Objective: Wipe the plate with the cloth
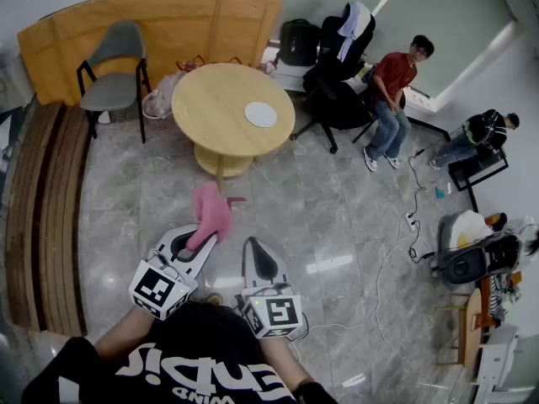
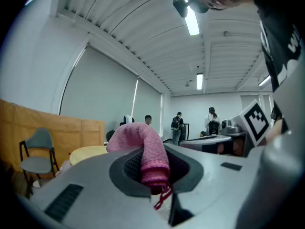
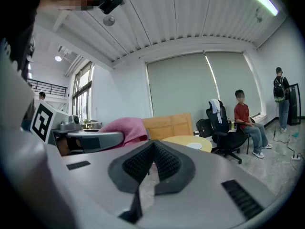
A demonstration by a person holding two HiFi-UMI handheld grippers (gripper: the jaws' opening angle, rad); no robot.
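Note:
A white plate lies on the round wooden table, far ahead of both grippers; it also shows small as the plate. My left gripper is shut on a pink cloth, which droops forward over its jaws. That cloth sits pinched between the dark pads. My right gripper is held beside the left one, shut with nothing between its pads. The cloth appears at its left.
A grey chair stands left of the table, with a wooden bench along the left wall. A black office chair and a seated person are to the right of the table. Cables cross the floor.

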